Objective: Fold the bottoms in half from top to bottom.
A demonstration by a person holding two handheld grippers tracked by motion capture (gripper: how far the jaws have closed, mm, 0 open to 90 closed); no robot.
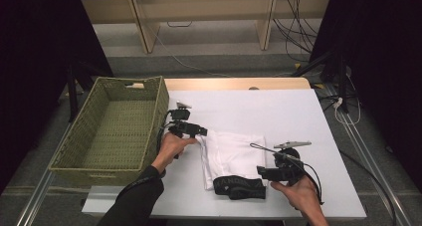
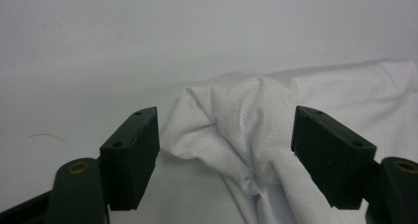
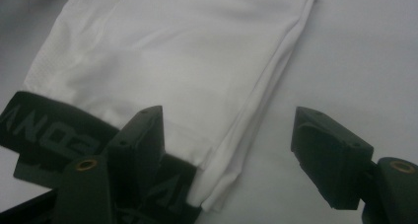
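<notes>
L gripper (image 1: 199, 131) jaws apart, cloth corner between, unpressed | R gripper (image 1: 262, 172) jaws apart beside waistband end | we read folded white garment (image 1: 233, 154) at table (image 1: 298, 116) centre-front, flat for lift to basket (image 1: 112, 131), table's left edge.

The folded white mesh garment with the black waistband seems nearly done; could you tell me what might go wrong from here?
1. The bunched corner of the folded white mesh garment lies between the open left gripper; a careless move could drag the fold open.
2. The black waistband lies near the table's front edge and could slide off.
</notes>
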